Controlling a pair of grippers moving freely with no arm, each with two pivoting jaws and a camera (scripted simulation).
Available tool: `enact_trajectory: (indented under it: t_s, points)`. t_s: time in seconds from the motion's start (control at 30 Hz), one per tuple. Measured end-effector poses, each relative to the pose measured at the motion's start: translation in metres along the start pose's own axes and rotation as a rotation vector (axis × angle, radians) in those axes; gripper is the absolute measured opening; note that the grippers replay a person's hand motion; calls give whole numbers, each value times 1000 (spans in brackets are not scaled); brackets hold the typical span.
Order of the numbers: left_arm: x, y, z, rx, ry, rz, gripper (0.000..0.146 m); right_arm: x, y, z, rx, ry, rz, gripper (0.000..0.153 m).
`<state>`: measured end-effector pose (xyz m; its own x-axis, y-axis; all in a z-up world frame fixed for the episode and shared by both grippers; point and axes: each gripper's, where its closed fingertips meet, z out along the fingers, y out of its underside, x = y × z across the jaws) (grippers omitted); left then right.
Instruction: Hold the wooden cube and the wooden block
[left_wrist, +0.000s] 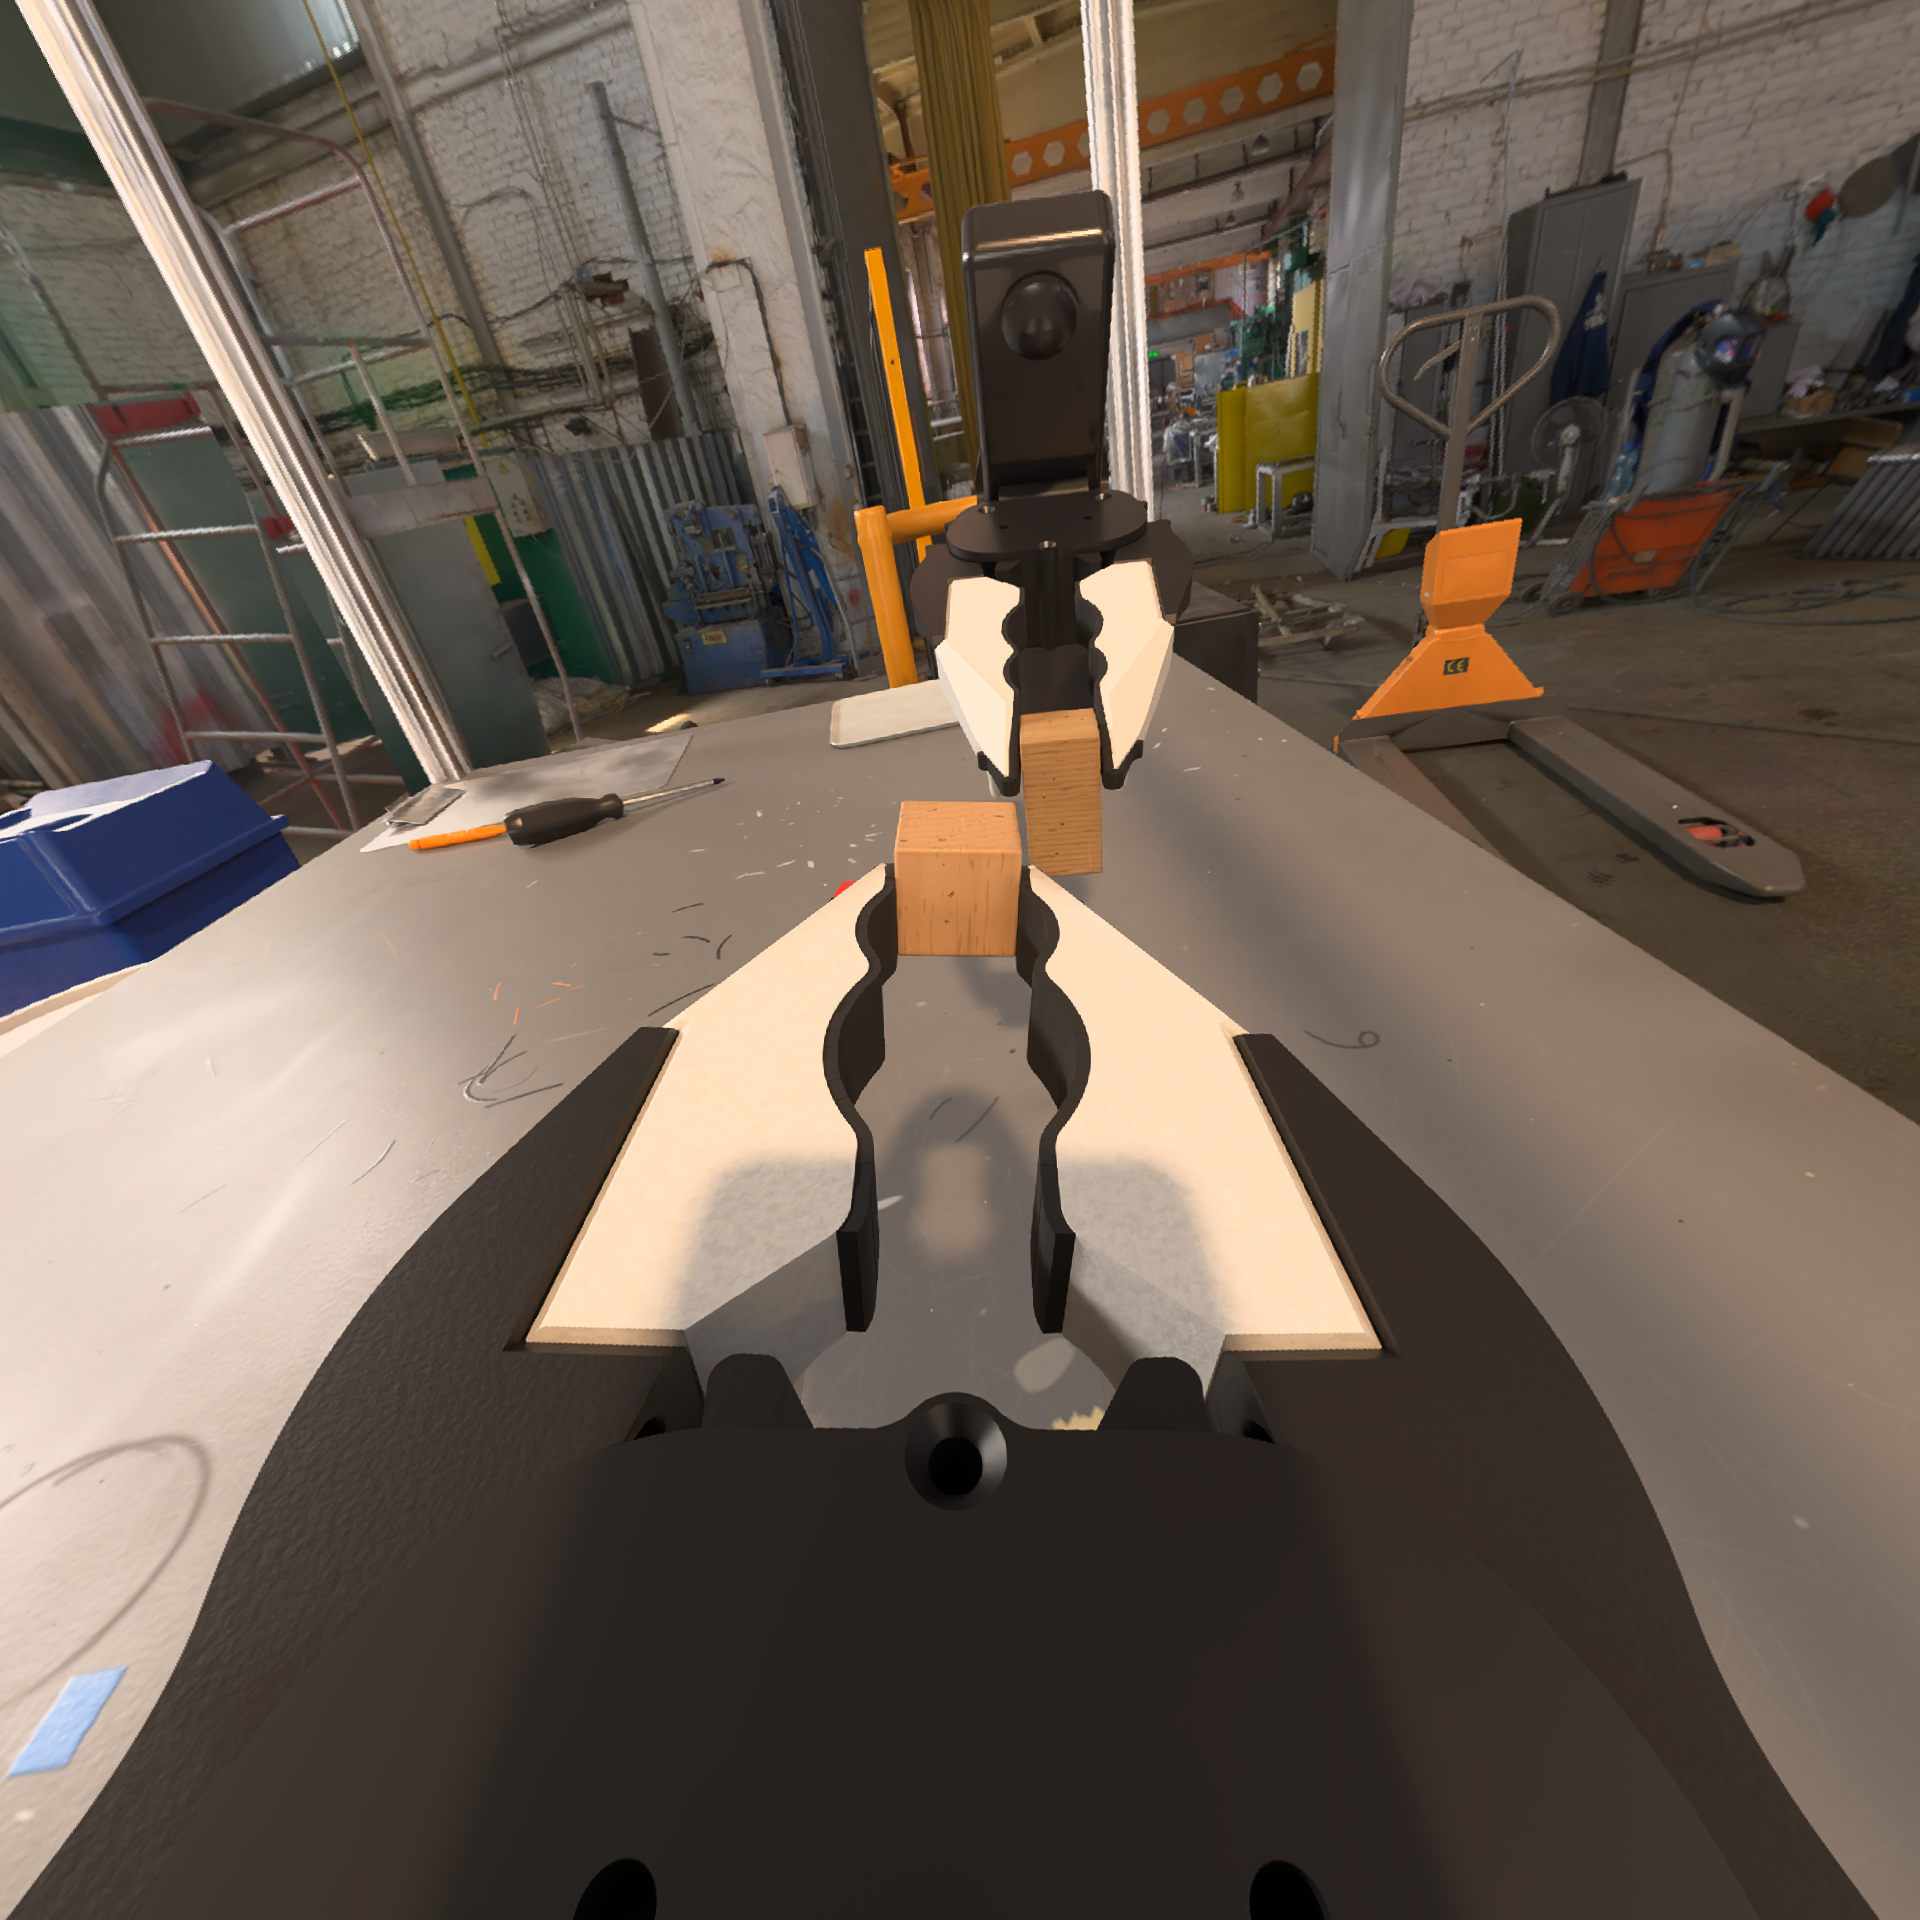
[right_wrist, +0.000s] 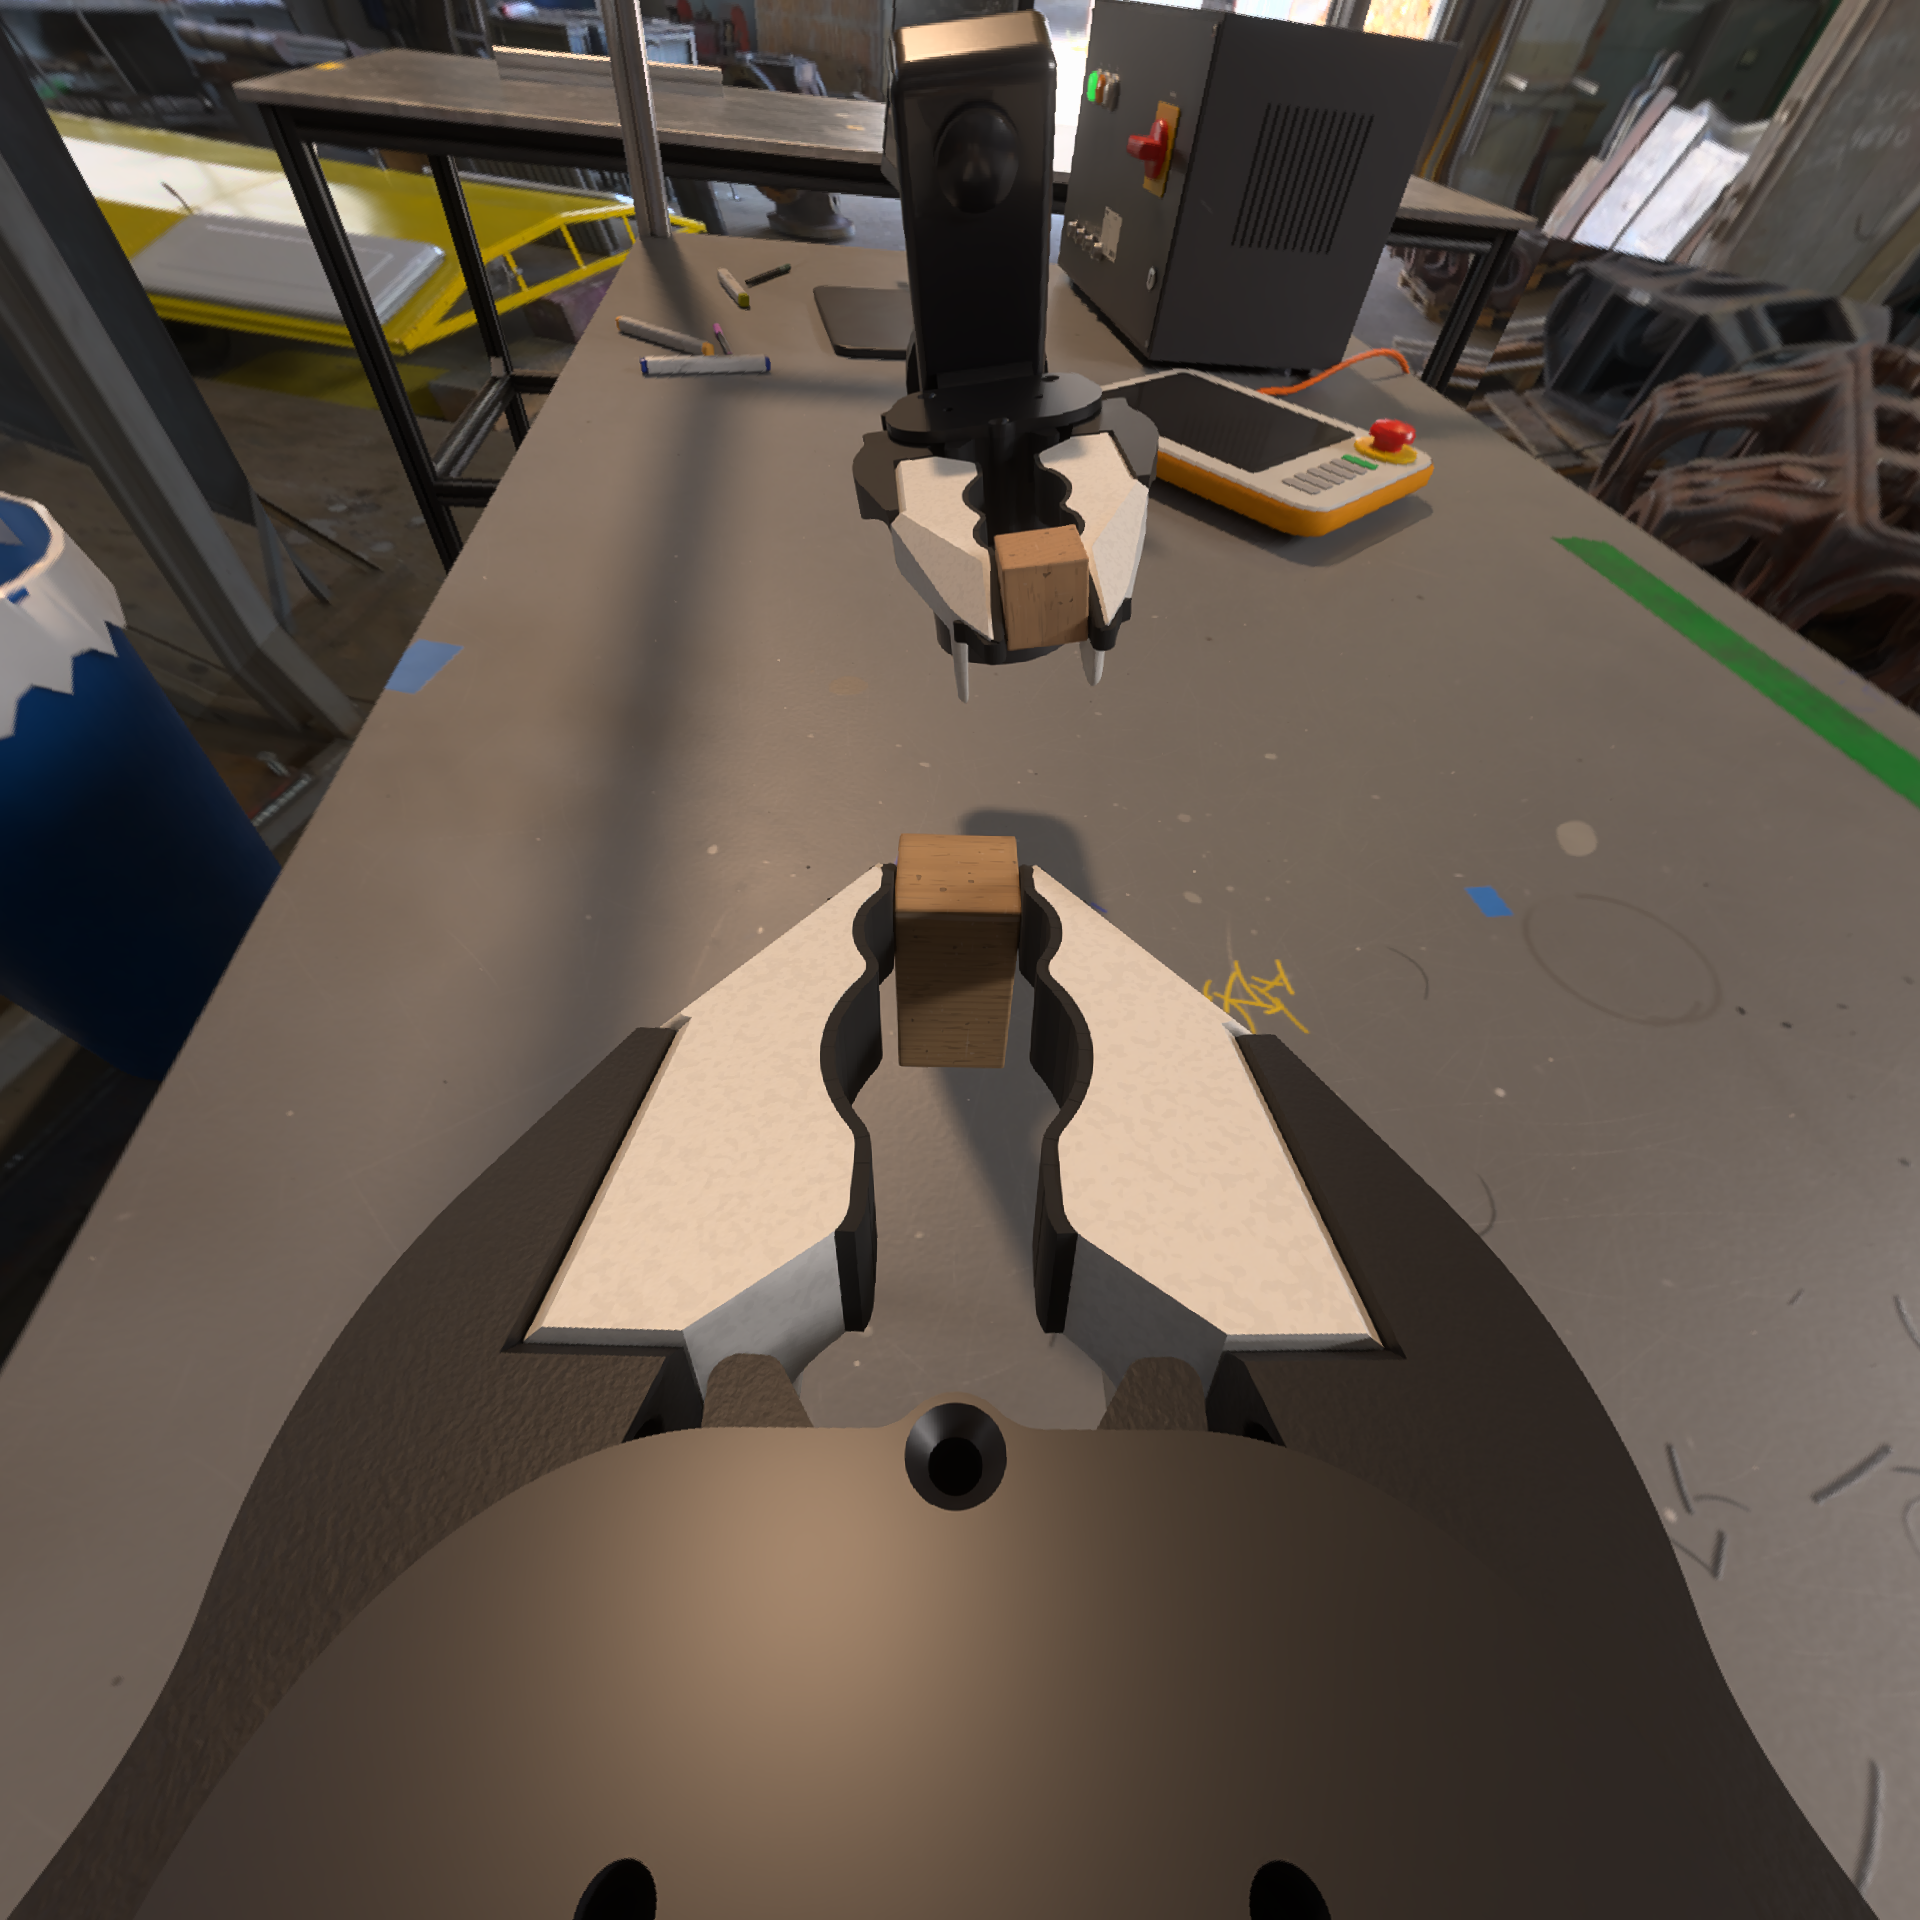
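Wooden cube (left_wrist: 956, 878) clamped in left gripper (left_wrist: 956, 904), wooden block (right_wrist: 956, 951) in right gripper (right_wrist: 956, 935); keep your squeeze steady, both clear of tabletop (right_wrist: 1351, 831).

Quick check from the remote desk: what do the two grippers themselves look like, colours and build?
Both match. The left gripper and right gripper have a matte black, rounded body, two cream-white wedge fingers with wavy black inner pads, and a black upright camera housing with a domed lens on top. No cables or markings are visible.
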<state>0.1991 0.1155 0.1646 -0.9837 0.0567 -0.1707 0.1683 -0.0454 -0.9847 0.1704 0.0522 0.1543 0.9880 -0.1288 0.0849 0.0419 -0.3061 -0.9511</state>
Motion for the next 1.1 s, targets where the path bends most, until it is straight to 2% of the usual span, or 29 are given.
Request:
enact_trajectory:
  t_s: [0.1, 0.3, 0.67, 1.1]
  points:
    - [0, 1, 0, -3, -4, 24, 21, 1, 2, 0, 8, 14, -50, 23]
    - [-2, 2, 2, 63, 7, -23, 21, 3, 2, -2, 67, 35, -49, 23]
    - [-6, 7, 4, 117, -3, -83, 21, 7, 2, -4, 88, 23, 42, 23]
    - [-7, 9, 1, 89, 6, -94, 21, 7, 3, -1, 77, 33, 11, 23]
